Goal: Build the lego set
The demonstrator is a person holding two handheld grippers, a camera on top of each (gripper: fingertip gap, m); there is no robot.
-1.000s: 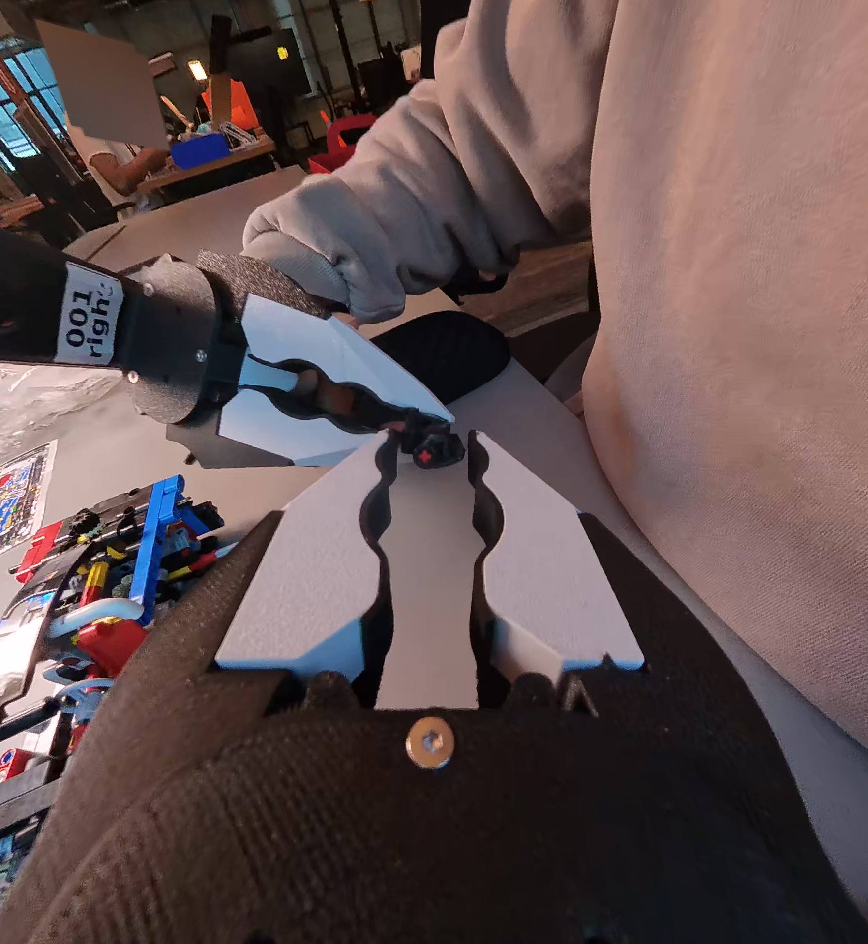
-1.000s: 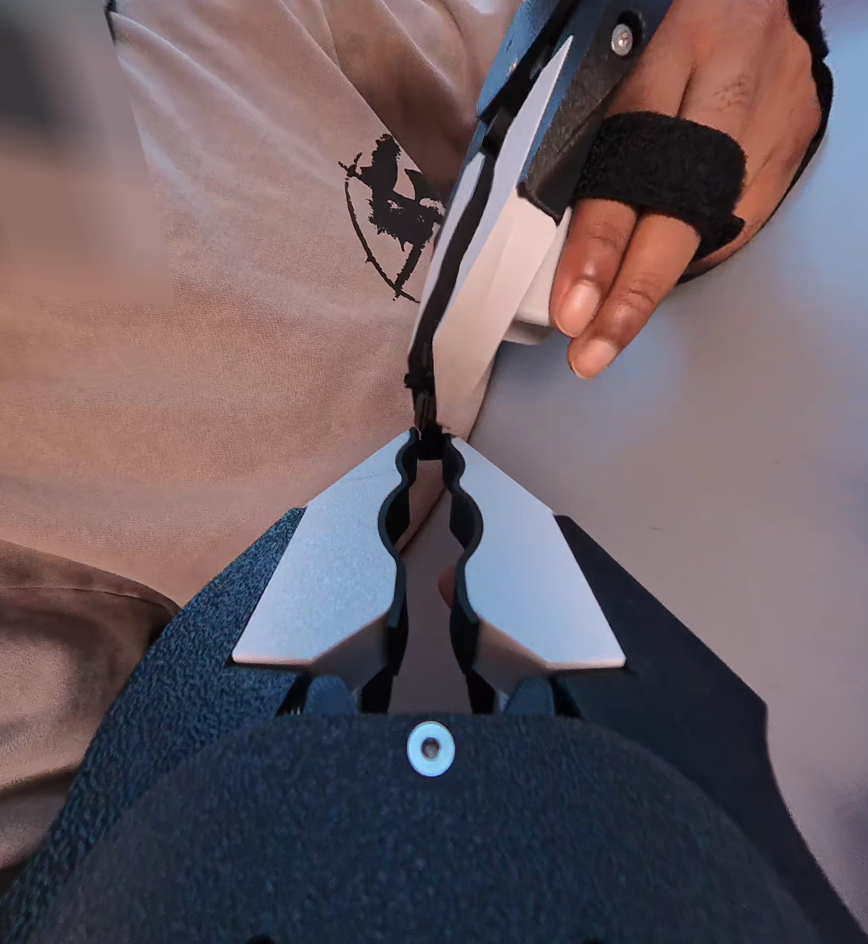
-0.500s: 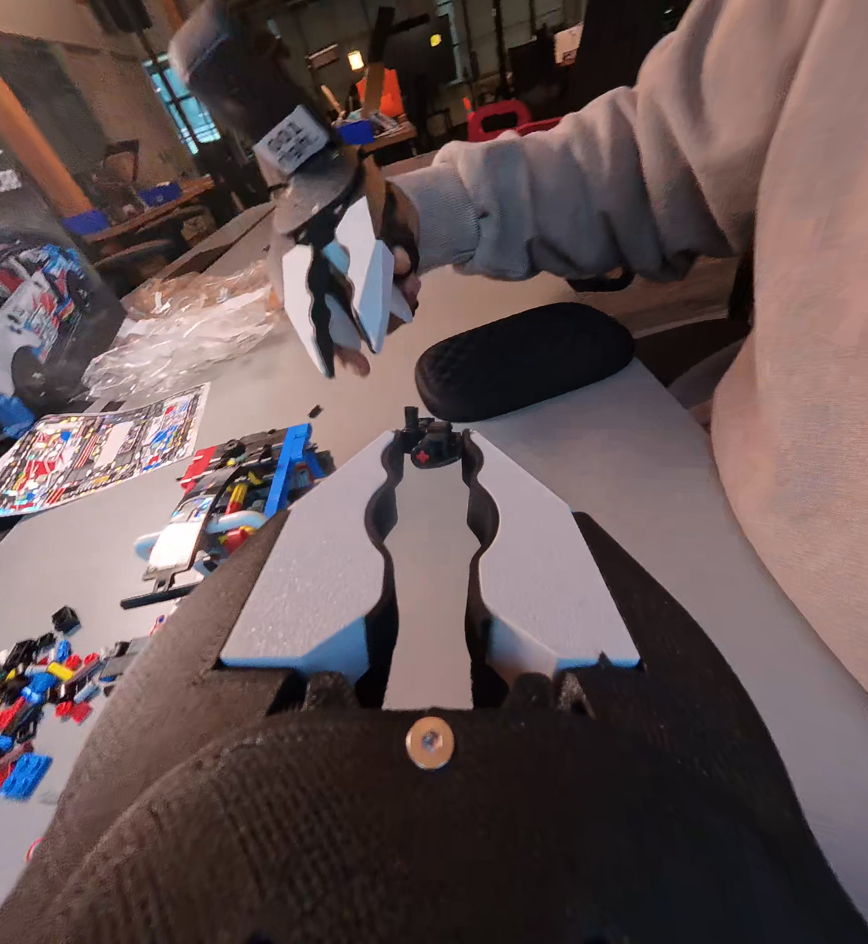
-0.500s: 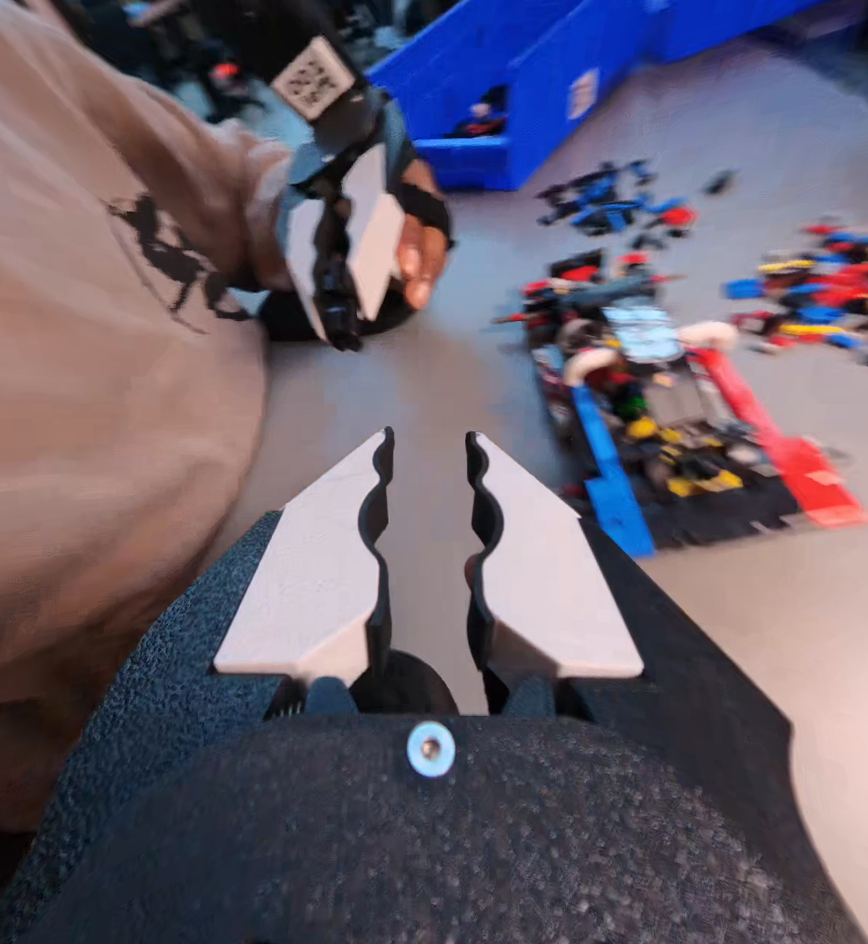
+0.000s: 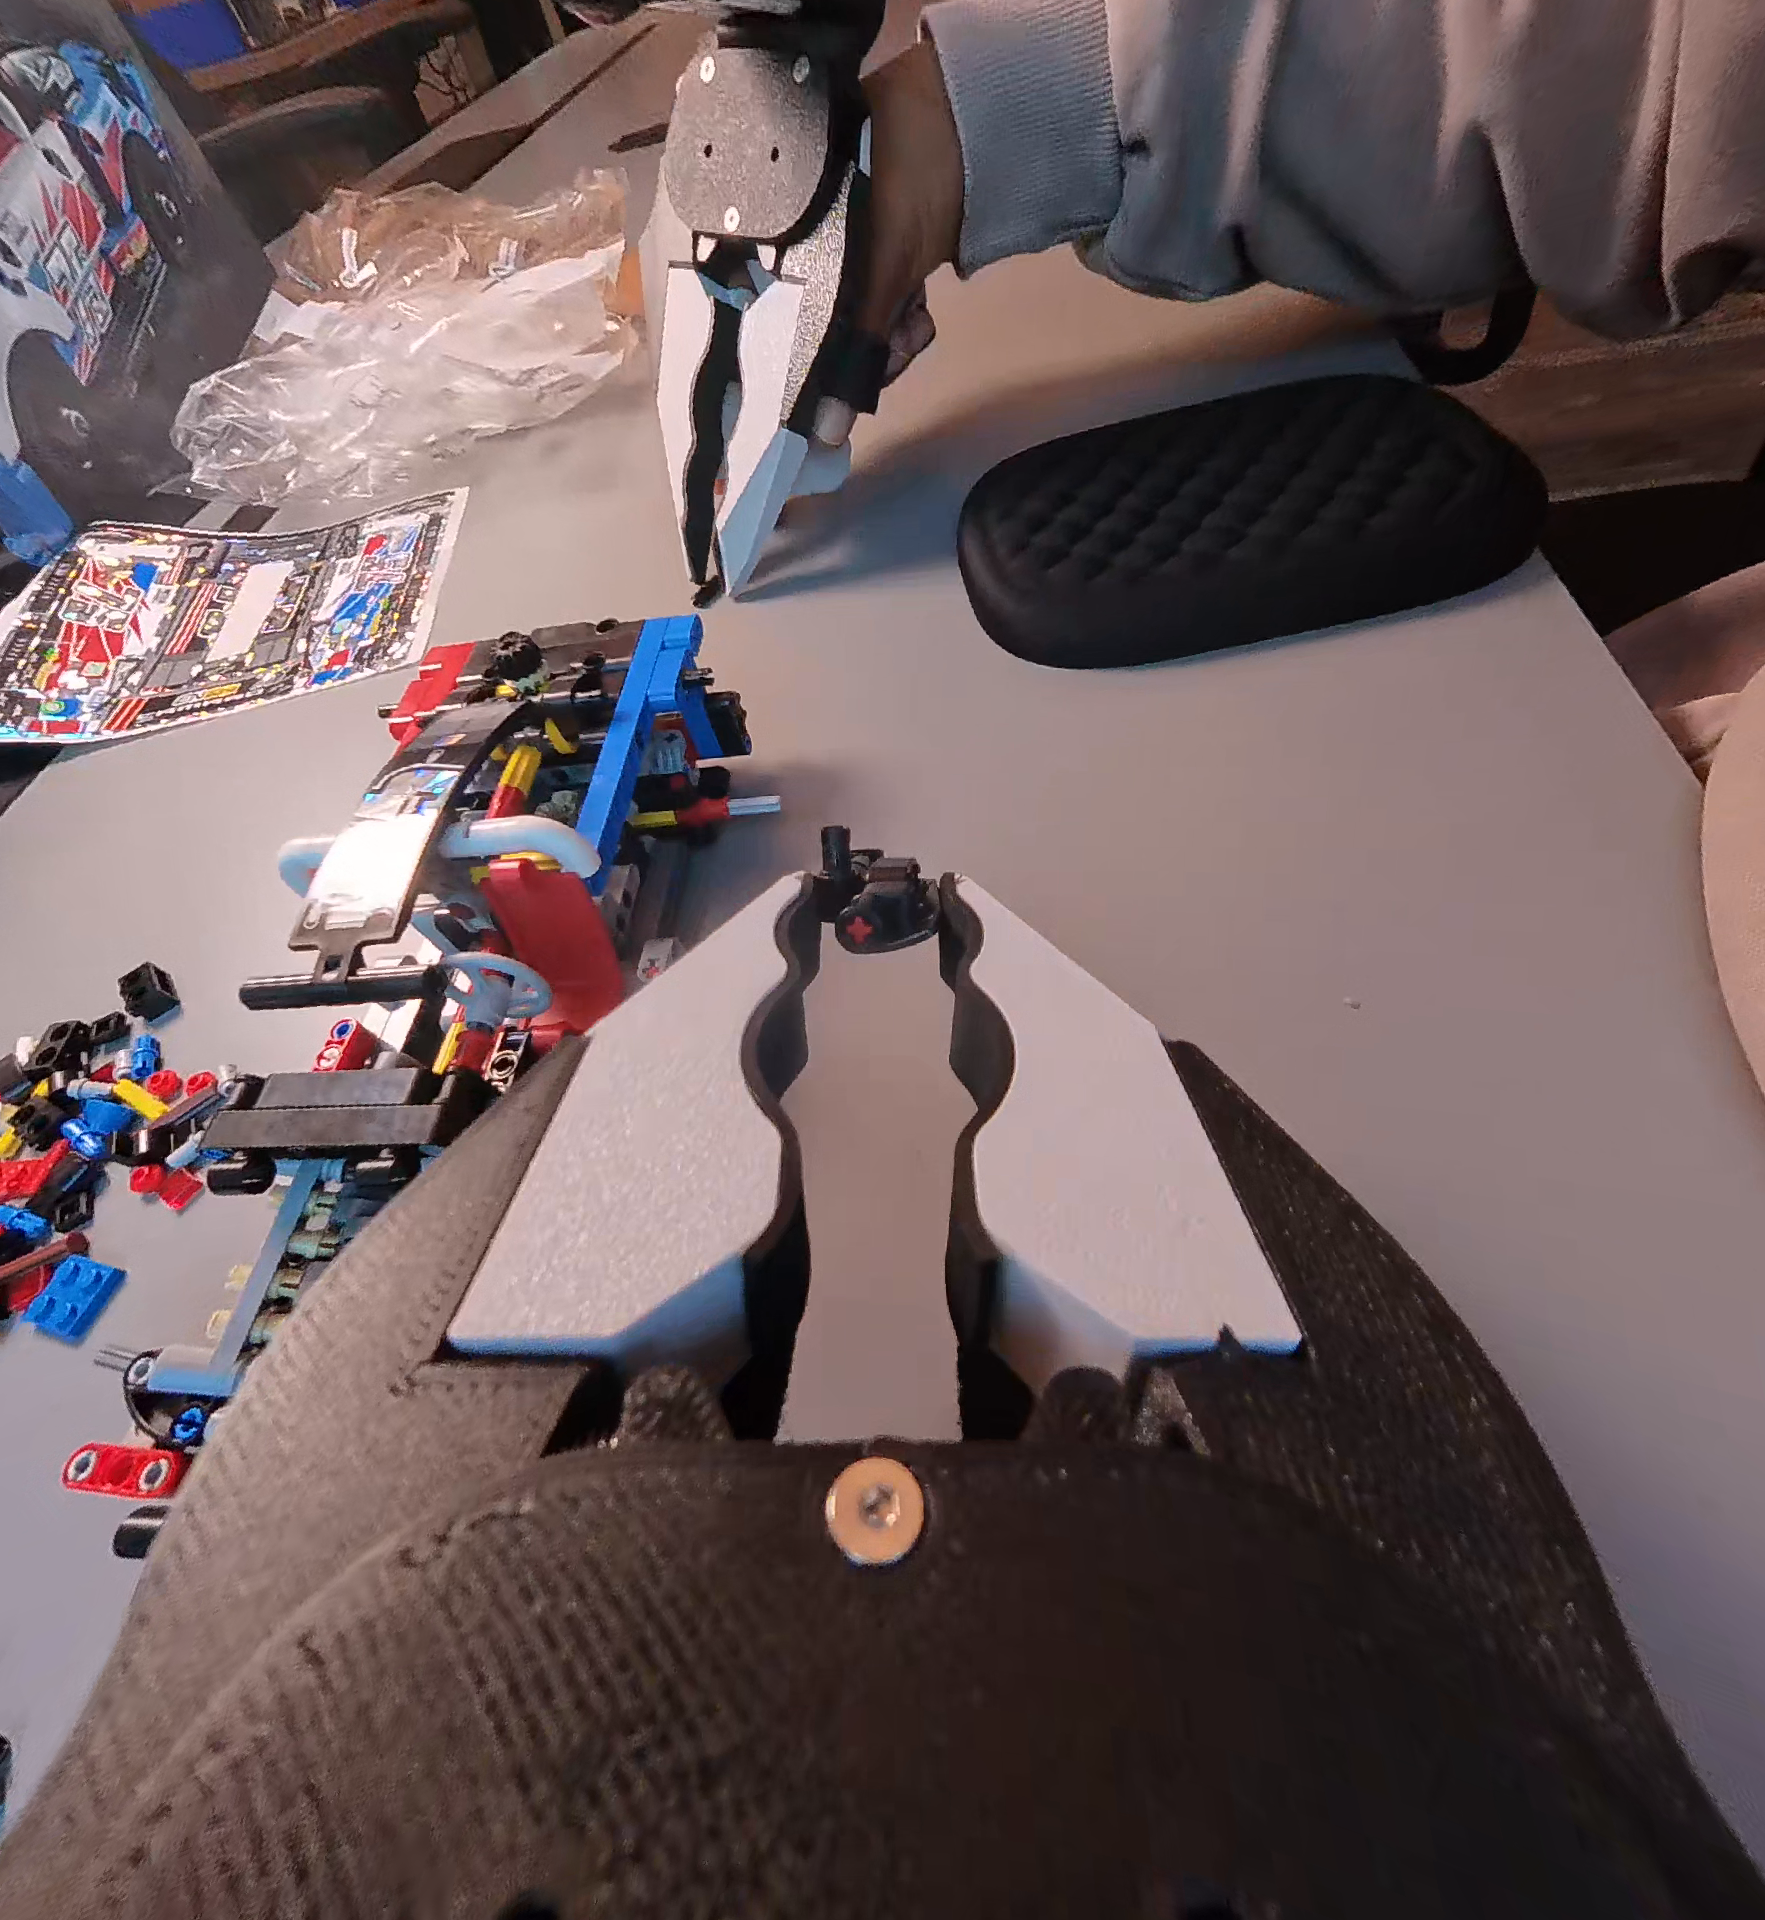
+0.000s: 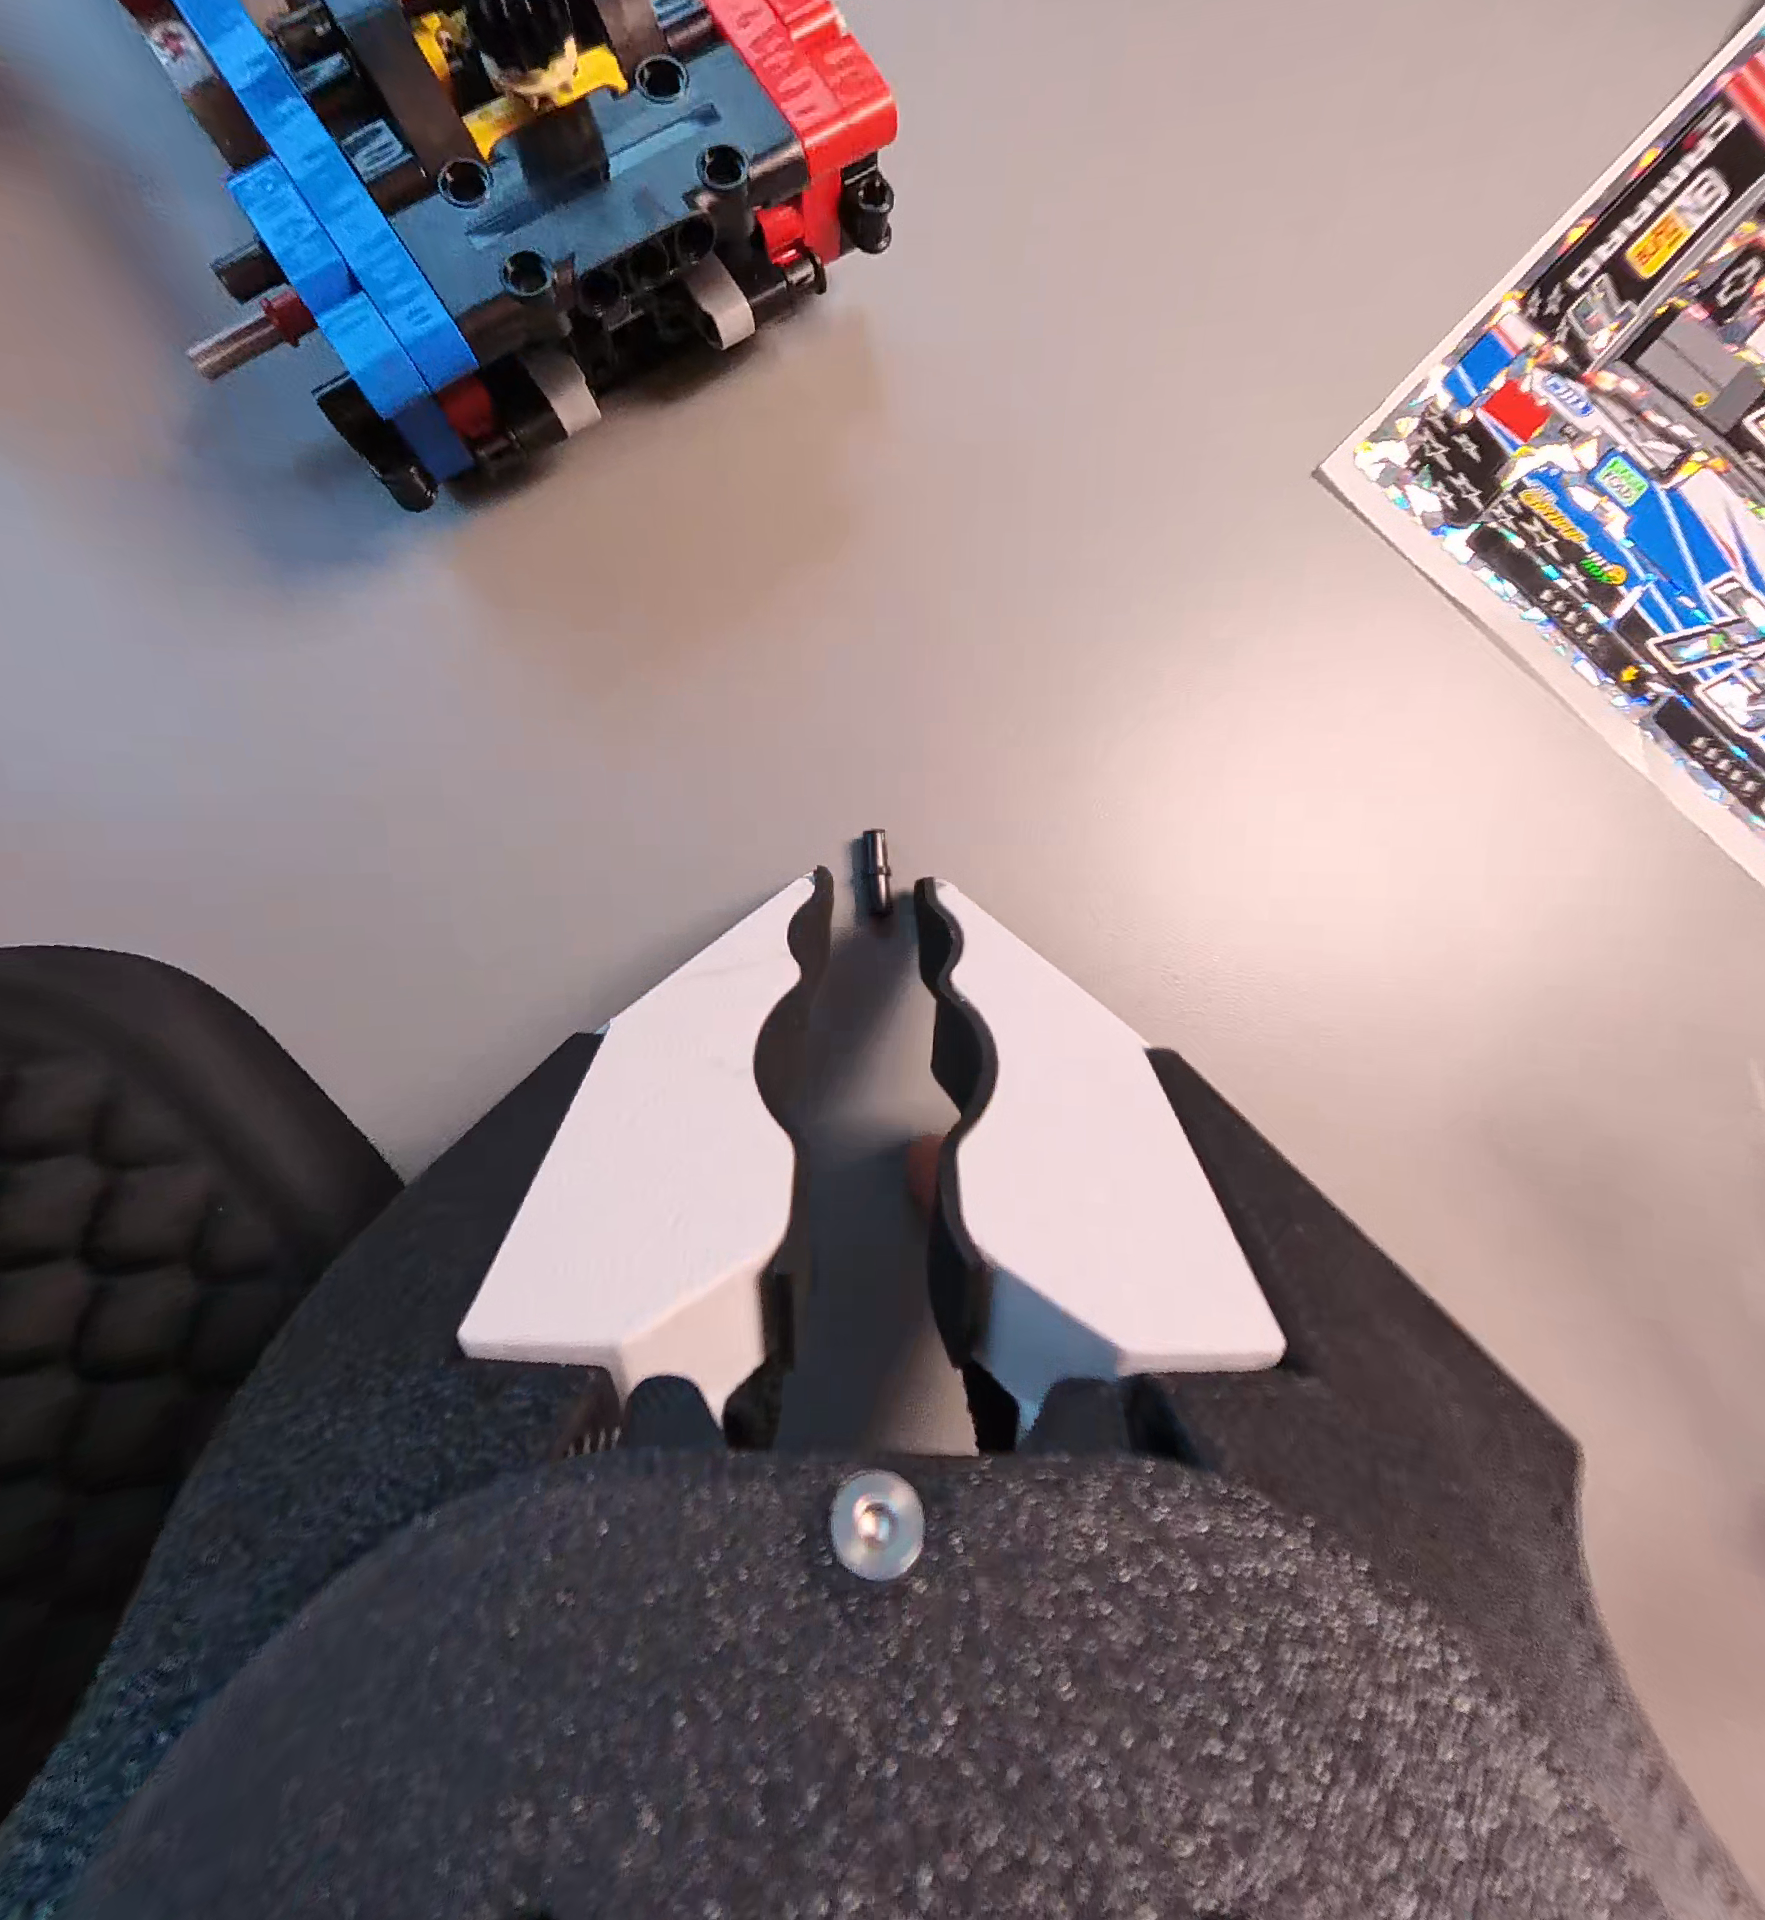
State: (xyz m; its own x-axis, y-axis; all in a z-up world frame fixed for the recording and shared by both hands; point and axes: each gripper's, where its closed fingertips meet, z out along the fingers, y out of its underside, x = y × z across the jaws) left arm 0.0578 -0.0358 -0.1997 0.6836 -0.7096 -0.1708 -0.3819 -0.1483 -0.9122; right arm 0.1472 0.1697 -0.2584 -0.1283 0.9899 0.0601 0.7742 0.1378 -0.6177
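My left gripper (image 5: 876, 902) is shut on a small black lego piece with a red cross hole (image 5: 880, 914) and holds it above the grey table (image 5: 1221, 935). The part-built lego car (image 5: 556, 800), blue, red and black, stands just left of it. My right gripper (image 6: 870, 888) points down at the table with its jaws slightly apart. A small black pin (image 6: 874, 871) lies on the table between its fingertips, and the fingers do not touch it. The car's end (image 6: 545, 208) is ahead and to the left. The right gripper also shows in the left wrist view (image 5: 709, 582).
A shiny sticker sheet (image 6: 1636, 499) lies to the right of the right gripper, also seen in the left wrist view (image 5: 213, 613). A black padded rest (image 5: 1252, 520) sits near the person. A pile of loose lego pieces (image 5: 36, 1174), plastic bags (image 5: 390, 343) and the set's box (image 5: 16, 239) are on the left. Tip to tip, the grippers are about 25 centimetres apart.
My right gripper left the piece in my left gripper, opened, and swung down to the table over the black pin. My left gripper keeps its piece and now faces the car.
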